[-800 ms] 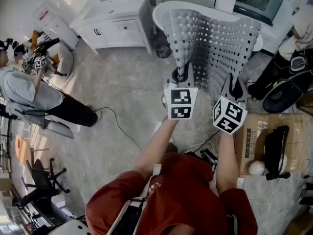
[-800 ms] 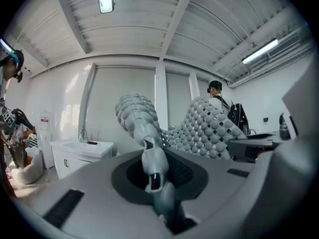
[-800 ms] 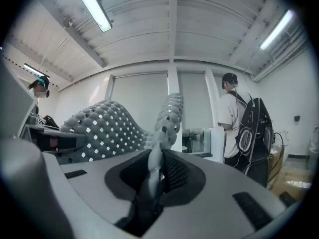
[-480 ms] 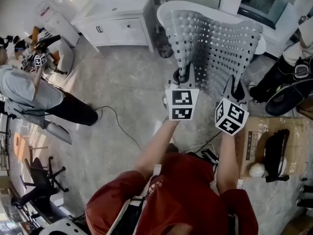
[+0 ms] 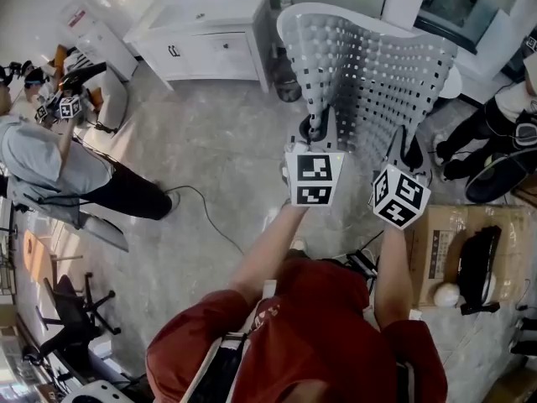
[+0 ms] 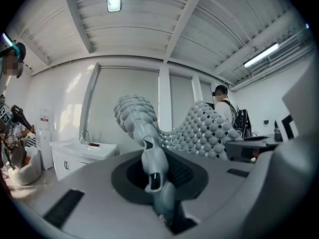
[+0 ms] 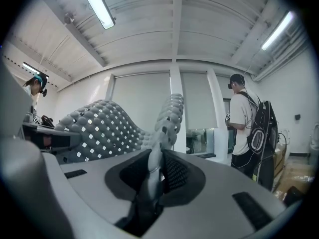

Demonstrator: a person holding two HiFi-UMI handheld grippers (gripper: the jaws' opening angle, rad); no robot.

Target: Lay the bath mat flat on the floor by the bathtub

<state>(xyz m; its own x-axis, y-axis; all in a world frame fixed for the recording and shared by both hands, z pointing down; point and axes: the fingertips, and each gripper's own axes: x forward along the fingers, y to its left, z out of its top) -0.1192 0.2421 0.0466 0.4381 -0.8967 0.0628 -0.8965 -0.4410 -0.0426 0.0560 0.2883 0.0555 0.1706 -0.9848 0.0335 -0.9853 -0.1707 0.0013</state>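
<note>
A grey bath mat (image 5: 369,74) with bumps and square holes hangs spread in the air in front of me, held by its near edge. My left gripper (image 5: 314,131) is shut on the mat's left corner, and the mat's edge (image 6: 149,153) is pinched between its jaws. My right gripper (image 5: 409,151) is shut on the right corner, where the mat (image 7: 152,171) runs up between its jaws. Behind the raised mat stands the white bathtub (image 5: 450,75), mostly hidden by it.
A white vanity cabinet (image 5: 205,32) stands at the back left. A person (image 5: 59,170) sits at the left. A cable (image 5: 205,212) trails over the marble floor. A cardboard box (image 5: 453,250) with dark gear lies at my right. Another person (image 7: 244,123) stands by the window.
The mat and both grippers have shifted slightly to the right and a little higher in the head view; both grips hold unchanged.
</note>
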